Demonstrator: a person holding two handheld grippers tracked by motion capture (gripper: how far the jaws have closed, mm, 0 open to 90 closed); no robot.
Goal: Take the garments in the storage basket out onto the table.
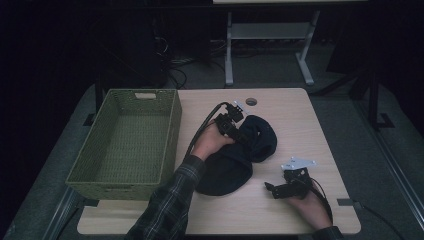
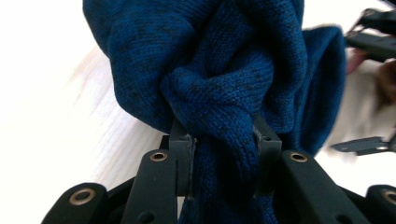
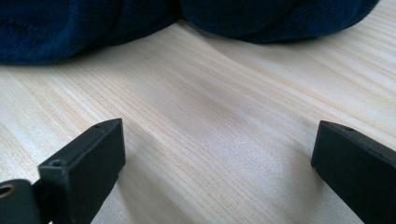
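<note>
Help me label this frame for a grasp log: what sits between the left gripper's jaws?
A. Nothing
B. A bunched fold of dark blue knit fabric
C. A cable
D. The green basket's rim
B: the left gripper has a bunched fold of the blue knit garment pinched between its jaws.

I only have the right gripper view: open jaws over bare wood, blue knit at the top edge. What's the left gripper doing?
Observer: The left gripper is shut on a bunched fold of the blue knit garment; its own view shows fabric squeezed between the jaws.
Operator: Where would it go?
Observer: A green woven basket sits at the table's left side, beside the garment, nothing inside.
Operator: And my gripper relative to it?
Observer: The right gripper rests near the table's front right, jaws pointing toward the garment, apart from it.
</note>
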